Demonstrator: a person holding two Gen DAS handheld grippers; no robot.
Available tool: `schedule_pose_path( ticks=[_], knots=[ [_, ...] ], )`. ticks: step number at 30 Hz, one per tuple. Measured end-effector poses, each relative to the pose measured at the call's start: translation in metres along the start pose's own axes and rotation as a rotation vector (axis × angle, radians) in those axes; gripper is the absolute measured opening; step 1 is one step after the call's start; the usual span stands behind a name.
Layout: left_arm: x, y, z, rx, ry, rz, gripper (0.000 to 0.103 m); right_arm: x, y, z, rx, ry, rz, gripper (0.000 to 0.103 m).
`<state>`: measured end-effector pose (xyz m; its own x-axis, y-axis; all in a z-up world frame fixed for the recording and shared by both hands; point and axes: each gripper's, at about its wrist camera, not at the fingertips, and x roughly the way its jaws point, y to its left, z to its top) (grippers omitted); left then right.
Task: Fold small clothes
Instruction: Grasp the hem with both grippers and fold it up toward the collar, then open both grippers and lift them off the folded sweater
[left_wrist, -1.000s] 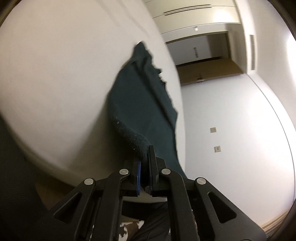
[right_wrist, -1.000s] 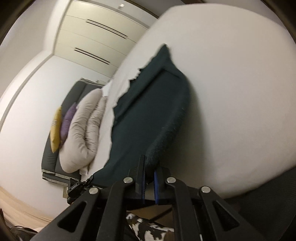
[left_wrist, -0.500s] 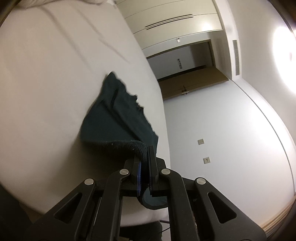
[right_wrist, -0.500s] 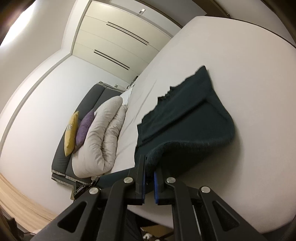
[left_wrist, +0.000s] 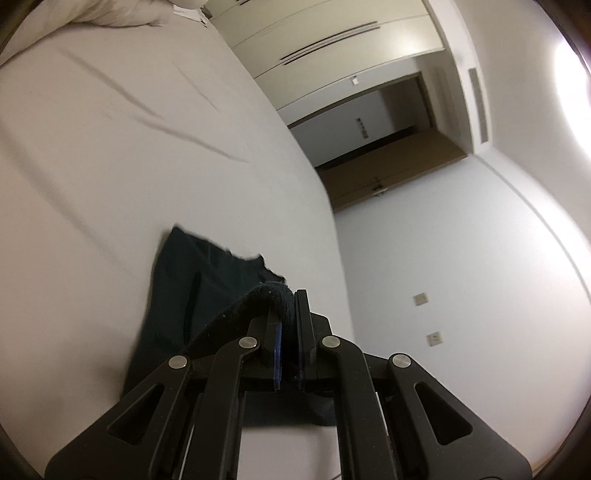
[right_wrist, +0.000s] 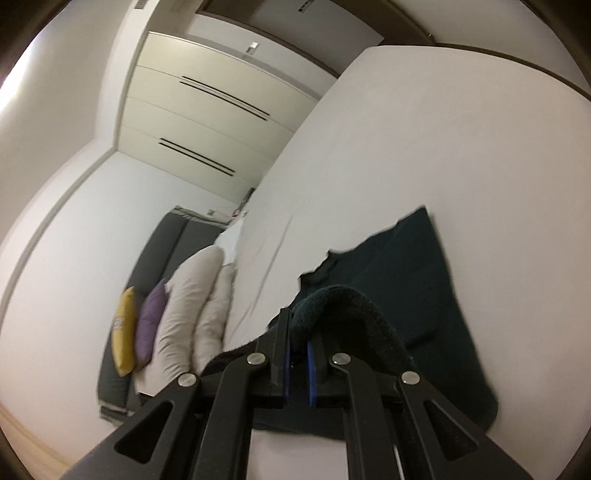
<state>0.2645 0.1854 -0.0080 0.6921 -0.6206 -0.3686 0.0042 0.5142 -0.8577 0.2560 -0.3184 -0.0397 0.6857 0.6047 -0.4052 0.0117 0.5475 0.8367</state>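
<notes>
The dark green cloth (left_wrist: 207, 295) lies on the white bed (left_wrist: 129, 166), long side running away from the cameras. The left gripper (left_wrist: 290, 314) and right gripper (right_wrist: 299, 332) each pinch its near hem. Compared to a second ago, that hem's been lifted and carried forward over the rest.

The left gripper (left_wrist: 289, 308) was clamped on a thick folded edge of a dark green garment (left_wrist: 184, 295), lifting that edge above the rest of the cloth. The rest lay spread on a white bed (left_wrist: 129, 147) marked by a few creases. Beyond the bed stood pale wardrobe doors (left_wrist: 332, 33) and a brown door (left_wrist: 388, 166).
</notes>
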Motion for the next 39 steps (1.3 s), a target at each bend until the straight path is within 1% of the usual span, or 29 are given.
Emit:
schedule_pose_path(
  ticks=[4,5,8,15,17,18,19,20,21,22,23,24,25,26,27,28,29,30,31,33,34,35,36,38,39],
  knots=[
    [0.051,0.011,0.031,-0.007,0.027,0.055,0.004,0.038,-0.017,0.034,0.023,-0.007,-0.054,0.008],
    [0.068,0.020,0.039,-0.026,0.036,0.073,0.004,0.052,-0.024,0.043,0.029,0.002,-0.071,0.008],
    [0.103,0.041,0.054,-0.055,0.054,0.107,0.004,0.079,-0.039,0.058,0.040,0.013,-0.113,0.008],
    [0.163,0.071,0.069,-0.038,0.080,0.174,0.004,0.125,-0.074,0.089,0.084,0.009,-0.163,0.008],
    [0.176,0.084,0.070,-0.042,0.091,0.207,0.004,0.139,-0.082,0.096,0.100,0.013,-0.181,0.008],
    [0.184,0.090,0.071,-0.042,0.105,0.227,0.004,0.144,-0.086,0.096,0.110,0.018,-0.197,0.013],
    [0.189,0.096,0.072,-0.049,0.124,0.229,0.005,0.153,-0.093,0.097,0.123,0.028,-0.239,0.017],
    [0.193,0.105,0.073,-0.074,0.148,0.213,0.006,0.159,-0.099,0.097,0.129,0.038,-0.280,0.020],
    [0.193,0.110,0.074,-0.087,0.155,0.204,0.007,0.163,-0.102,0.098,0.132,0.042,-0.292,0.021],
    [0.192,0.113,0.076,-0.094,0.160,0.196,0.007,0.164,-0.105,0.098,0.133,0.041,-0.285,0.023],
    [0.189,0.114,0.080,-0.096,0.164,0.189,0.010,0.162,-0.105,0.097,0.136,0.031,-0.264,0.027],
    [0.184,0.114,0.083,-0.088,0.163,0.195,0.017,0.160,-0.105,0.097,0.140,0.024,-0.242,0.038],
    [0.179,0.113,0.086,-0.075,0.139,0.214,0.024,0.157,-0.103,0.097,0.140,0.017,-0.224,0.049],
    [0.168,0.111,0.092,-0.061,0.099,0.239,0.050,0.153,-0.102,0.097,0.133,0.014,-0.221,0.054],
    [0.161,0.112,0.095,-0.065,0.073,0.246,0.073,0.151,-0.098,0.098,0.123,0.010,-0.226,0.063],
    [0.153,0.112,0.097,-0.073,0.039,0.251,0.076,0.148,-0.091,0.099,0.111,0.007,-0.236,0.072],
    [0.144,0.112,0.101,-0.082,0.006,0.266,0.076,0.146,-0.087,0.099,0.106,0.003,-0.241,0.076],
    [0.141,0.110,0.102,-0.082,-0.001,0.268,0.076,0.141,-0.083,0.100,0.101,-0.006,-0.241,0.080],
    [0.138,0.106,0.103,-0.076,-0.007,0.262,0.076,0.135,-0.077,0.101,0.097,-0.022,-0.237,0.081],
    [0.138,0.083,0.098,-0.002,-0.015,0.256,0.076,0.129,-0.069,0.103,0.079,-0.048,-0.240,0.081],
    [0.142,0.073,0.093,0.032,-0.005,0.258,0.076,0.124,-0.066,0.100,0.066,-0.054,-0.240,0.081],
    [0.154,0.057,0.085,0.097,0.025,0.260,0.076,0.118,-0.061,0.098,0.042,-0.059,-0.241,0.081],
    [0.162,0.048,0.079,0.132,0.046,0.260,0.076,0.115,-0.057,0.095,0.019,-0.066,-0.244,0.081],
    [0.187,0.032,0.062,0.211,0.102,0.266,0.076,0.102,-0.050,0.087,-0.020,-0.093,-0.252,0.080],
    [0.193,0.029,0.054,0.244,0.121,0.274,0.076,0.095,-0.051,0.082,-0.033,-0.106,-0.256,0.079]
  ],
)
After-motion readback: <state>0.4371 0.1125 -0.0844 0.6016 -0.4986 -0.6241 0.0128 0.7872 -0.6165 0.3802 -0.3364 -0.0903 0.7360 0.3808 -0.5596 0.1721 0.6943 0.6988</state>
